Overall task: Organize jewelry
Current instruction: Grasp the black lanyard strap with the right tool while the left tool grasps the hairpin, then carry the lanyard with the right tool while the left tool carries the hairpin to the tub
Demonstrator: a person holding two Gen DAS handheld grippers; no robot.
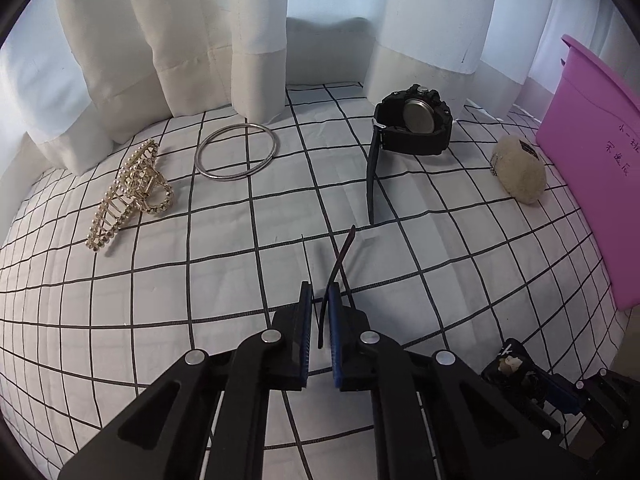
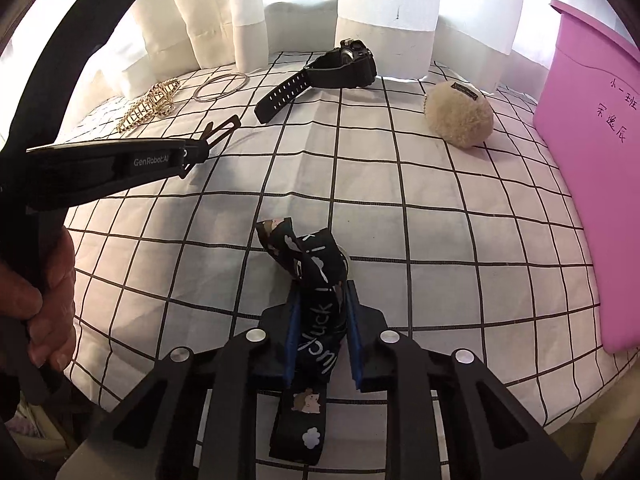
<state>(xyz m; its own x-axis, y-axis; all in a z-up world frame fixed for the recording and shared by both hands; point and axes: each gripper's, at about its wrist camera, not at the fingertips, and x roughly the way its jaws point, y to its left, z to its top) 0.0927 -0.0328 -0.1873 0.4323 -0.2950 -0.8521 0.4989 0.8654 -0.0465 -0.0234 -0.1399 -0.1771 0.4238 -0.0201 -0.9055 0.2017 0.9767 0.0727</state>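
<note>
Nearest in the right wrist view: right hand-held gripper (image 2: pixel 320 312) pinching a dark printed lanyard strap (image 2: pixel 316 320) between its blue pads, strap end curling up ahead of the fingertips over the grid-patterned white cloth (image 2: pixel 440 240). Nearest in the left wrist view: left hand-held gripper (image 1: pixel 320 304) narrowed on a thin dark hair clip (image 1: pixel 338 264), the clip lying against the right pad with a slight gap to the other; from the right wrist view, same clip (image 2: pixel 218 132) jutting from that gripper's tip, bare fingers (image 2: pixel 44 320) wrapped around its handle. Farther out on the cloth: gold pearl-studded claw clip (image 1: pixel 132 192) at left, silver bangle (image 1: pixel 236 151) just beside it, black watch (image 1: pixel 412 120) on its side near the curtain (image 1: pixel 208 32), strap trailing toward the camera. Cream fluffy pom-pom (image 1: pixel 520 172) right of the watch, near the pink bin (image 1: pixel 592 152) with handwriting on its wall. Curtain hanging behind everything.
</note>
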